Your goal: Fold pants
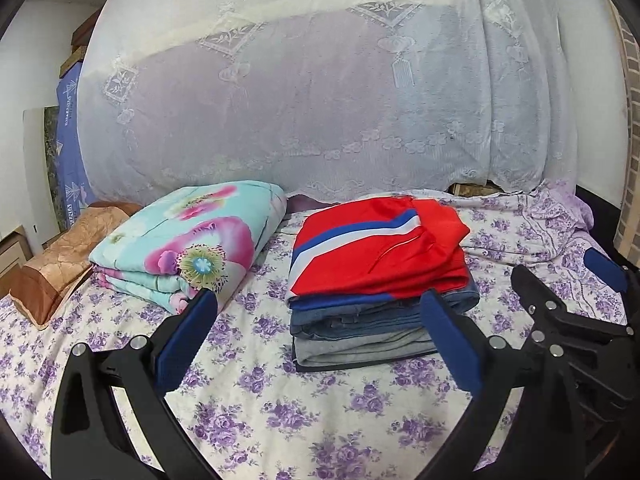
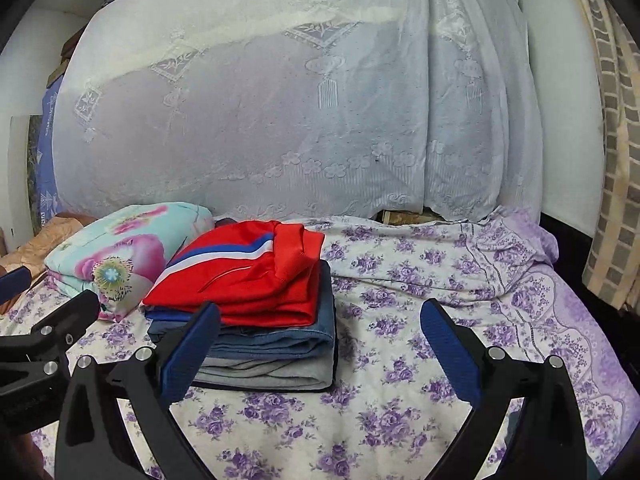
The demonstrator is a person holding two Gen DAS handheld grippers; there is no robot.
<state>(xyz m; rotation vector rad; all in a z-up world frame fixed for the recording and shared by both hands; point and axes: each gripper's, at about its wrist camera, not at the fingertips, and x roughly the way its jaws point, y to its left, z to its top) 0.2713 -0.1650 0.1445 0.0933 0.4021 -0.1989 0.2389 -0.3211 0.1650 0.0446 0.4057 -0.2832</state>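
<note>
Left gripper: one, jaws spread wide, holding nothing and touching nothing, poised above the bed just in front of the clothes. Right gripper: one, jaws likewise spread wide and empty, its left finger overlapping the near corner of the clothes in view, contact not clear. Stack of folded clothes: one, lying on the bed sheet near the middle, set before both grippers. Contents, counted from the top: red pants with blue and white stripes, one, folded; blue jeans, at least one, perhaps two, layers hard to separate; grey garment, one, at the bottom. Floral quilt: one, folded, pale turquoise with pink flowers, just beside the stack on its left. Brown pillow: one, left of the quilt. Lace cover: one, draped over a large bulk behind.
</note>
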